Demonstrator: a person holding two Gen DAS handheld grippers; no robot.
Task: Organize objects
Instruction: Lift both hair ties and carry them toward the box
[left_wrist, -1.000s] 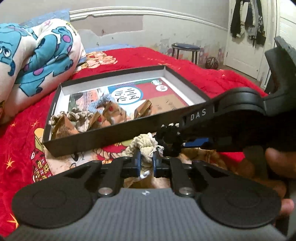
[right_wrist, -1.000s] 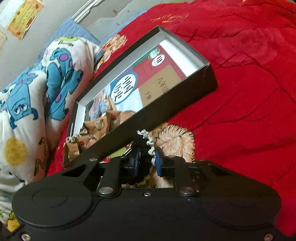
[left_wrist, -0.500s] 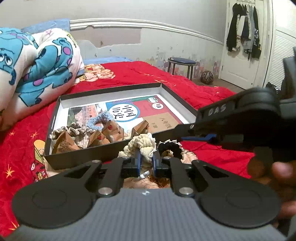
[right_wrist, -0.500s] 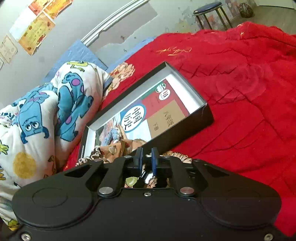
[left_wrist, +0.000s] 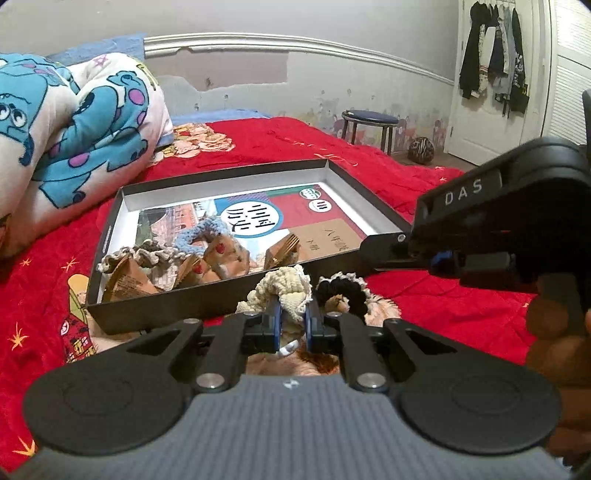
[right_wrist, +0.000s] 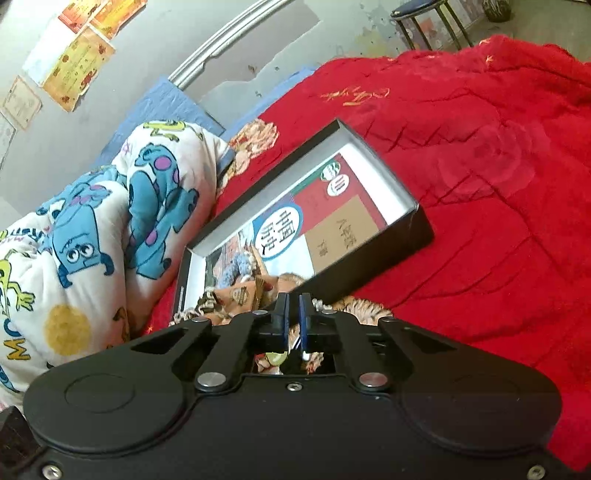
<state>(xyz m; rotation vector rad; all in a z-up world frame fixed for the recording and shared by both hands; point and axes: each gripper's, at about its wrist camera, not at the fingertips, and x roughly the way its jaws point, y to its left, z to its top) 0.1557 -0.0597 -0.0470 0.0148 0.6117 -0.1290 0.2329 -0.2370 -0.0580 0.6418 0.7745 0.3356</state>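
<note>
A cream knitted scrunchie (left_wrist: 284, 284) sits pinched between the two fingers of the left tool (left_wrist: 293, 325), bulging out above the pads, just in front of the near wall of a shallow black box (left_wrist: 229, 302). Right beside it, to the right, a black scrunchie (left_wrist: 341, 290) with a pale frilled edge lies on the tiger-print patch of the red bedspread (left_wrist: 443, 306).

Inside the box, at the near left end, lie a grey-beige scrunchie (left_wrist: 147, 254), a light blue scrunchie (left_wrist: 201, 234) and several small brown paper packets (left_wrist: 125, 282), all on top of a printed sheet with a blue circle.

The right tool (right_wrist: 292, 317) has its fingers drawn almost together with nothing between them; in the left camera its black body, lettered DAS, hangs over the box's right near corner, with the person's hand (left_wrist: 557, 332) on the handle.

A cartoon-print quilt (left_wrist: 74, 129) is bunched to the left, and a stool (left_wrist: 369, 125) stands by the far wall.
</note>
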